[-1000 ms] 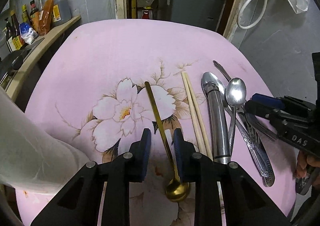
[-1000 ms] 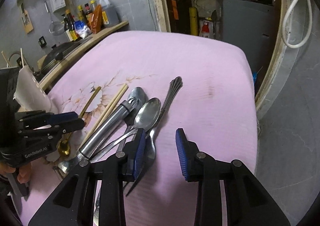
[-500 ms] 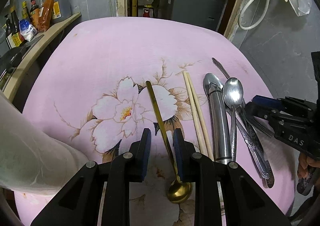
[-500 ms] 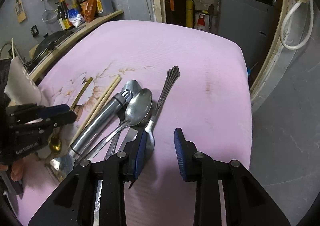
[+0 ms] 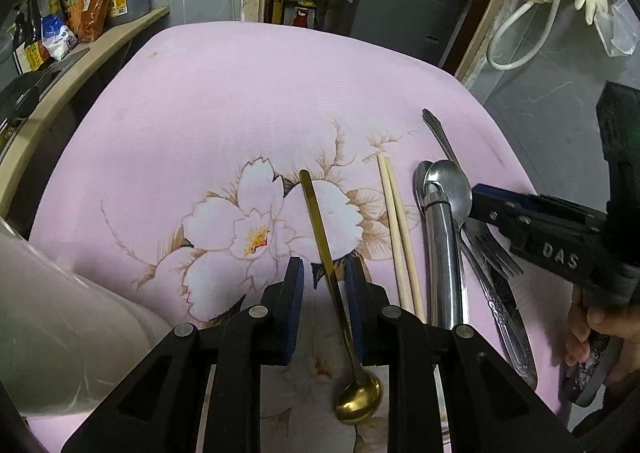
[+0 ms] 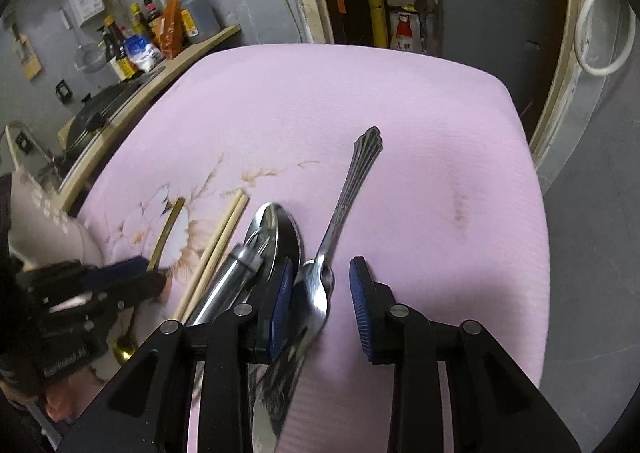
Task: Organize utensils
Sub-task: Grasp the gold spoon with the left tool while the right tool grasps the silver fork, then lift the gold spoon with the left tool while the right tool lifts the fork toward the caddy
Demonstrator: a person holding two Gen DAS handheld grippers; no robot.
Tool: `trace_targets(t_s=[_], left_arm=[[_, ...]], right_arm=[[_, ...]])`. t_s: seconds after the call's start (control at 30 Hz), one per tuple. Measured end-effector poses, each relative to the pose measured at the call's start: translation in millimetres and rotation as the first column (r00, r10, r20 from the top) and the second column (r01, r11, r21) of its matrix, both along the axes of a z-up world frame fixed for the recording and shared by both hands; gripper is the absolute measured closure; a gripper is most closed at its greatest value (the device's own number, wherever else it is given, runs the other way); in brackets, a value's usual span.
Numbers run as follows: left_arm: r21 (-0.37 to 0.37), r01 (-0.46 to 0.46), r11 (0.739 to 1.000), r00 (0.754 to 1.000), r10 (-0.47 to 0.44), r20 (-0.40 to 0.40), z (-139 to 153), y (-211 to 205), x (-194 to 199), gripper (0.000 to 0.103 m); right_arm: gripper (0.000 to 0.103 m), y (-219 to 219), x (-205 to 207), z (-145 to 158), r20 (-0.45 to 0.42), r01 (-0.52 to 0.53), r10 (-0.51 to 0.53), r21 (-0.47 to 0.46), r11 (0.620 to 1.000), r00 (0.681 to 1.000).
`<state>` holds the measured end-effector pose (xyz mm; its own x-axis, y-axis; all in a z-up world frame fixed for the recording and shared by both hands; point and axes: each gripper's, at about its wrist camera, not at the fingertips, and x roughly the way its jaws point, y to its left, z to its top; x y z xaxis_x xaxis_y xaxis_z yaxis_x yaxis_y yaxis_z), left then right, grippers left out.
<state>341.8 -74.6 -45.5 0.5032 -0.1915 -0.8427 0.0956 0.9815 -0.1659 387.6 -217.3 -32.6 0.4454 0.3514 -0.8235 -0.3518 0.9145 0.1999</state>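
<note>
We hold the left gripper (image 5: 325,281) slightly spread astride the gold spoon (image 5: 334,293), pads clear of it. Right gripper (image 6: 320,285) is spread, gripping nothing, above the silver spoon (image 6: 318,285). Chopsticks (image 5: 398,229) lie right of the gold spoon, on the pink cloth (image 5: 240,113).

Black tongs (image 5: 324,293) with blue pads (image 6: 280,305), silver screws, white "DAS" lettering; pale sleeve (image 5: 60,325).

Legible marking: "DAS", raised letters on the black body of the right claw (image 5: 480,201), seen to the right of the left claw (image 5: 324,285). The left claw's body carries white lettering, blurred and unreadable. Labels on the bottles (image 6: 140,29) on the far shelf are too small to read.
</note>
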Motion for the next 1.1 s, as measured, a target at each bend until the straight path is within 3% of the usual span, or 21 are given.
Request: trace_targets(t_s=[0.17, 0.3, 0.47, 0.8, 0.93, 1.1], left_arm=[[0.014, 0.009, 1.0, 1.0, -0.009, 0.013, -2, -4, -2, 0.085], [0.014, 0.006, 1.0, 1.0, -0.006, 0.02, -4, -2, -2, 0.09], [-0.002, -0.005, 1.0, 1.0, 0.005, 0.019, -3, 2, -4, 0.095], [0.008, 0.047, 0.999, 0.999, -0.047, 0.019, 1, 2, -26, 0.098], [0.049, 0.069, 0.996, 0.998, -0.069, 0.0, 2, -2, -33, 0.097], [0.176, 0.105, 0.979, 0.994, -0.106, -0.009, 1, -15, -40, 0.088]], right_arm=[[0.076, 6, 13, -1, -0.004, 0.013, -0.013, -0.005, 1.0, 1.0], [0.094, 6, 12, -2, 0.014, 0.001, -0.001, -0.022, 1.0, 1.0], [0.099, -18, 8, -4, 0.004, 0.032, -0.032, 0.02, 0.999, 0.999], [0.099, -40, -35, 5, 0.037, -0.016, 0.018, -0.057, 0.998, 0.999], [0.099, -37, -36, 6, 0.036, -0.034, 0.037, -0.082, 0.996, 0.999], [0.099, -30, -28, 5, 0.038, -0.032, 0.035, -0.09, 0.995, 0.999]])
